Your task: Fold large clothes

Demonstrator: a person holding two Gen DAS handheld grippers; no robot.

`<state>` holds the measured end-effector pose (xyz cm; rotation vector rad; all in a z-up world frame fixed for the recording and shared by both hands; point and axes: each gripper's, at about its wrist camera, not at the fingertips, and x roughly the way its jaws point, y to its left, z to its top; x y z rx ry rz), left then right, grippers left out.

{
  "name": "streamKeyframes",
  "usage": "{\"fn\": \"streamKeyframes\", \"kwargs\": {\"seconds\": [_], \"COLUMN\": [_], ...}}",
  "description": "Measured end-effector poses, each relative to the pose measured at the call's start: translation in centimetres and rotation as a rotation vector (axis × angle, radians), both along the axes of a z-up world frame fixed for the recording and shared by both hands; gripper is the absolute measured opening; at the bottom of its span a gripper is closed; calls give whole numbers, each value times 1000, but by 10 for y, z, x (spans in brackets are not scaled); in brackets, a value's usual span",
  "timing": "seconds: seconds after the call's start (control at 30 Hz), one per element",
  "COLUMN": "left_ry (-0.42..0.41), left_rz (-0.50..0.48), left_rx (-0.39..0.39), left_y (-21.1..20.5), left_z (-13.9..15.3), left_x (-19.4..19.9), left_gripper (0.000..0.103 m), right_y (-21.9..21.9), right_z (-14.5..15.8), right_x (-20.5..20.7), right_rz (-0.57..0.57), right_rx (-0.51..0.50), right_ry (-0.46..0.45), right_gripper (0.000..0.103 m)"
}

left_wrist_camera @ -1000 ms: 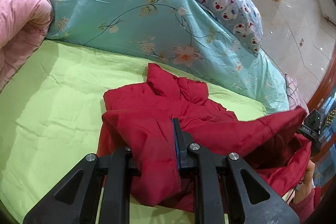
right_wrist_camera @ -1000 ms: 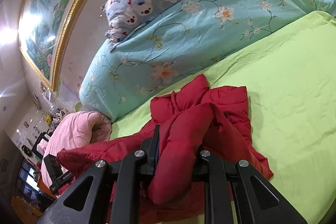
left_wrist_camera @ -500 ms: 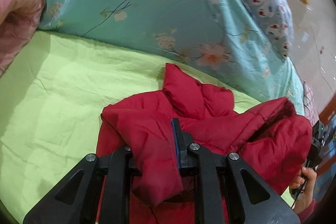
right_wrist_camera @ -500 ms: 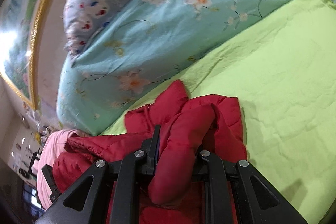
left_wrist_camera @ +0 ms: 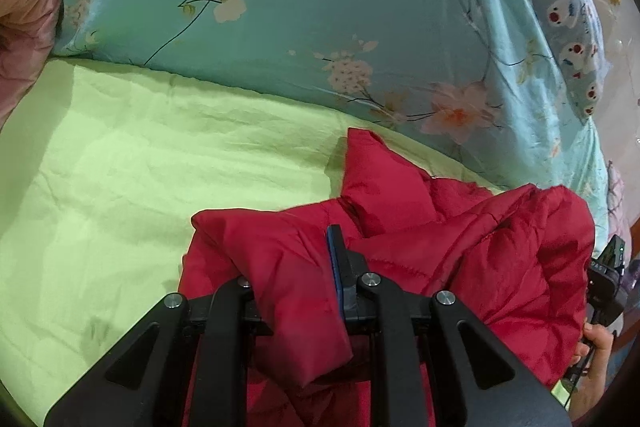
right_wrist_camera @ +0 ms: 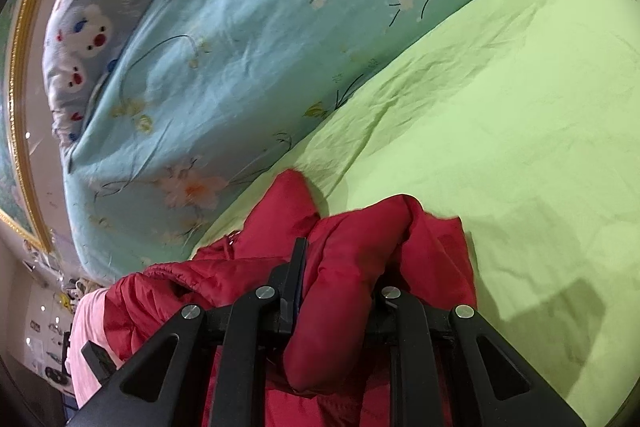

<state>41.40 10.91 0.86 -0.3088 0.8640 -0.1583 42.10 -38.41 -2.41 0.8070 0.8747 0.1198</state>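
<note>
- Left wrist view: left gripper pinches a fold of the red jacket, which lies on the green sheet below the floral quilt.
- Right wrist view: right gripper pinches another bunch of the jacket, just below the quilt. Mid-fold, I judge; next, lay the held edge flat and let go.

Red jacket here is padded, quilted cloth with stitched seams and a faint sheen, puffy where it bunches. Left gripper is matt black plastic, with bright metal screw heads and a blue pad lining one finger; right gripper is the same matt black with shiny screws. Green sheet underneath is thin matt cloth, finely creased all over. On the far side, the teal floral duvet looks smoother, softly lustrous cloth. Printed pillow is matt cotton-like fabric. Pink blanket at left looks soft and fuzzy. Gold frame gleams, ridged and glossy.
</note>
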Motion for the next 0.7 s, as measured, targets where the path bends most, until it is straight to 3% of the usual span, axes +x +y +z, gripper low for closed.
{"fn": "streamKeyframes", "kwargs": {"seconds": [0.37, 0.7], "left_ry": [34, 37], "left_rz": [-9, -103], "left_rx": [-60, -97], "left_y": [14, 32], "left_z": [-5, 17], "left_x": [18, 4], "left_gripper": [19, 29], "right_y": [3, -9], "right_z": [-24, -33], "right_x": [31, 37], "right_rz": [-23, -31], "right_rx": [5, 119], "right_ry": [37, 46], "right_gripper": [18, 18]}}
